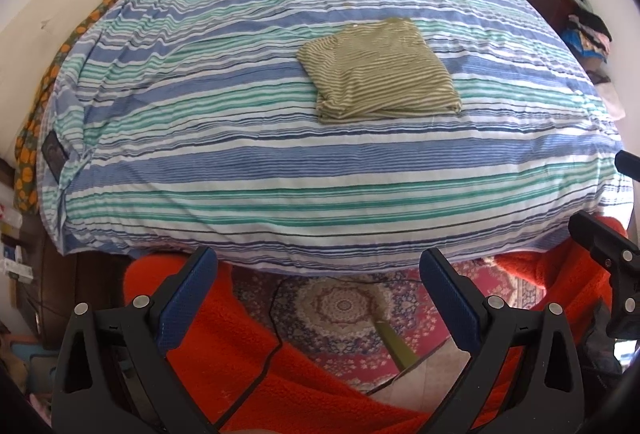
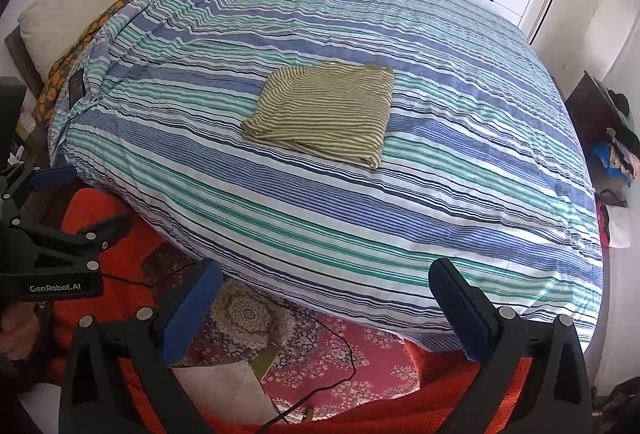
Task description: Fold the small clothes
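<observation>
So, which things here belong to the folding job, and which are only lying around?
For the job:
- folded olive striped garment
- left tool, open, empty
- right tool, open, empty
- striped bedcover, the work surface

Lying about:
- pile of clothes by the dark cabinet
- pillow
- patterned rug
- black cable

Matt striped cloth shirt (image 1: pixel 378 70), fuzzy orange blanket (image 1: pixel 224 346)
</observation>
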A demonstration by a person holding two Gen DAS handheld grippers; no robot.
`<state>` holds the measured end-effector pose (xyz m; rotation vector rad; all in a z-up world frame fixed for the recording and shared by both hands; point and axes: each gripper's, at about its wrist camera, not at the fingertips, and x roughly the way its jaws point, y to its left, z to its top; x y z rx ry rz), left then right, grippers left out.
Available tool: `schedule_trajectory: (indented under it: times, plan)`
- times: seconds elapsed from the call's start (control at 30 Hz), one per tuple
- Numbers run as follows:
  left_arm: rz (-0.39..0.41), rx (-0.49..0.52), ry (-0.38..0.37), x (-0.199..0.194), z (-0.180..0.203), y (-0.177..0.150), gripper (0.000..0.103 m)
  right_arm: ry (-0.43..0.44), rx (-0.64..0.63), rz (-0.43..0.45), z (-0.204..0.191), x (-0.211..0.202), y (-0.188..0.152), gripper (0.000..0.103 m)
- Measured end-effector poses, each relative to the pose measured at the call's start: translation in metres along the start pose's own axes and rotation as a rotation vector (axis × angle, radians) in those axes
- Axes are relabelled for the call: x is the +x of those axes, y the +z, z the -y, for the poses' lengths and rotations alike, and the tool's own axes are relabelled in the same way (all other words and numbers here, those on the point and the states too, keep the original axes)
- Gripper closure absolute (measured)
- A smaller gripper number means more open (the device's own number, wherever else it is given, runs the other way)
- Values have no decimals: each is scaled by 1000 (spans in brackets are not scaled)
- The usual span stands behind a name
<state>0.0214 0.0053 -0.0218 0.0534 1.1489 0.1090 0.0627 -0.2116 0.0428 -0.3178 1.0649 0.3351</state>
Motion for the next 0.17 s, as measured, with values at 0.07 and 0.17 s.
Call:
schedule_trajectory:
  times: [0.07,0.17]
  plan:
    - [4,-3,-13,-1,0,0,2,3,-1,1,-1,0,1,1]
    - [16,10,-7,-2,4,1,2,7,-3,9,-1,0,3,1]
